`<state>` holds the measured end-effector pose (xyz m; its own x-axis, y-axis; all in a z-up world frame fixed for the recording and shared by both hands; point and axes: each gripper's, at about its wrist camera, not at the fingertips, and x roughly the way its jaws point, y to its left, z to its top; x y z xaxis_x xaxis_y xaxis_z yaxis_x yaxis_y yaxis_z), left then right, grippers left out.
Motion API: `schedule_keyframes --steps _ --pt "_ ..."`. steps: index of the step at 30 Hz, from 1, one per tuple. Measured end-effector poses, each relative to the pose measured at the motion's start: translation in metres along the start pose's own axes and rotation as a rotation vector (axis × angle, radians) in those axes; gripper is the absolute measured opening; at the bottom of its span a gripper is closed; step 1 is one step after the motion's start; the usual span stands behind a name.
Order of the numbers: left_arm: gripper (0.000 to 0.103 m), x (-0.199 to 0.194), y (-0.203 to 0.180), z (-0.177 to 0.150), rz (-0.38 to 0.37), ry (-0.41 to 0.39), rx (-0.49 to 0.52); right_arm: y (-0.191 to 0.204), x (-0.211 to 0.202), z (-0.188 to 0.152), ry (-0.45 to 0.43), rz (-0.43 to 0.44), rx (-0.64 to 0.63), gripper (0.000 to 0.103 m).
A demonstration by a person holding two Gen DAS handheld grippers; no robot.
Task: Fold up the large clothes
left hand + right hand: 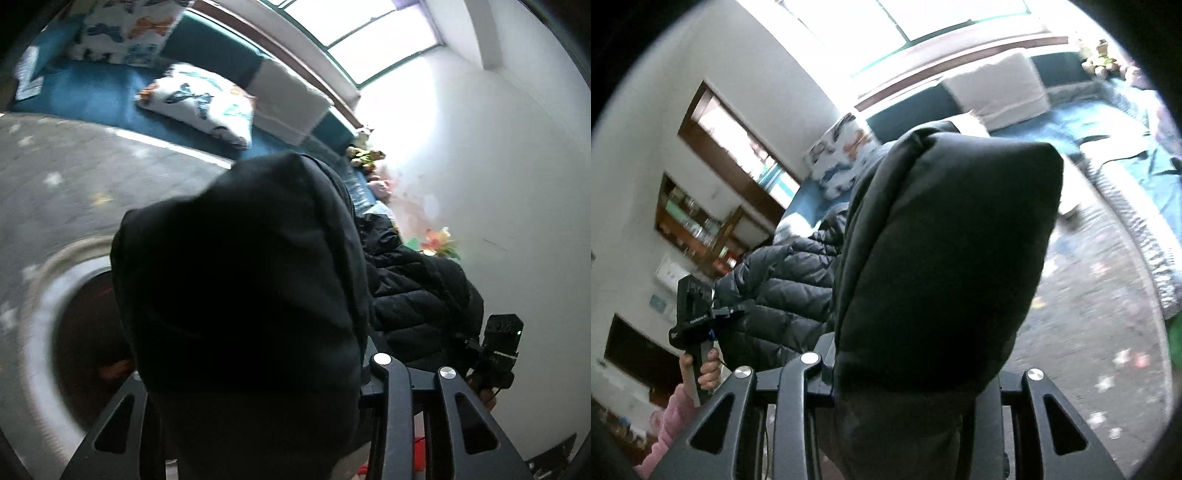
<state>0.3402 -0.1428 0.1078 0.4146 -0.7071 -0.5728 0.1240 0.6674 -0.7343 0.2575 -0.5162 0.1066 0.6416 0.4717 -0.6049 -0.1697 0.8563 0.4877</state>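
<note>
A large black quilted puffer jacket is held up in the air between both grippers. In the left wrist view a bulging fold of the jacket [240, 295] fills the space between my left gripper's arms and hides its fingertips; more of the jacket [417, 291] hangs to the right. In the right wrist view a padded fold [942, 258] covers my right gripper's fingertips, and the rest of the jacket [786, 291] stretches left toward the other handheld gripper [694, 317]. The right gripper's body [498, 347] shows at the right of the left view.
A grey patterned rug [74, 184] lies below. A blue sofa [110, 99] with butterfly cushions [199, 99] and a white cushion [1001, 88] stands under a bright window. A white wall [517, 184] is at the right, with wooden shelves [694, 229] at the left.
</note>
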Motion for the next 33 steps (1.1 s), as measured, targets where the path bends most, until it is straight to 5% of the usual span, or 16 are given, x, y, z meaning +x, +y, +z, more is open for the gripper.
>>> schedule_keyframes --steps 5,9,12,13,16,18,24,29,33 --pt "0.044 0.078 -0.051 0.011 0.029 0.059 0.073 -0.043 -0.005 0.001 -0.020 -0.064 0.055 0.040" --pt "0.045 0.140 -0.047 0.001 0.097 0.117 0.044 -0.095 0.021 -0.023 0.042 -0.116 0.148 0.040" --pt "0.063 0.166 -0.029 -0.014 0.182 0.133 0.019 -0.137 0.047 -0.050 0.103 -0.186 0.254 0.054" --pt "0.069 0.172 -0.022 -0.014 0.180 0.139 0.001 -0.153 0.051 -0.059 0.104 -0.184 0.305 0.066" --pt "0.078 0.190 -0.003 -0.004 0.110 0.165 -0.076 -0.186 0.050 -0.074 0.121 -0.125 0.416 0.085" --pt "0.078 0.196 0.003 0.008 0.069 0.200 -0.120 -0.188 0.041 -0.075 0.119 -0.116 0.427 0.085" --pt "0.078 0.187 0.010 0.057 0.105 0.188 -0.130 -0.170 -0.013 -0.050 0.038 -0.295 0.335 0.085" --pt "0.078 0.154 -0.037 0.078 0.266 0.049 0.048 -0.139 -0.007 -0.027 -0.018 -0.266 0.245 0.085" --pt "0.078 0.074 -0.074 0.029 0.290 -0.037 0.153 -0.103 0.034 -0.012 -0.006 -0.214 0.159 0.085"
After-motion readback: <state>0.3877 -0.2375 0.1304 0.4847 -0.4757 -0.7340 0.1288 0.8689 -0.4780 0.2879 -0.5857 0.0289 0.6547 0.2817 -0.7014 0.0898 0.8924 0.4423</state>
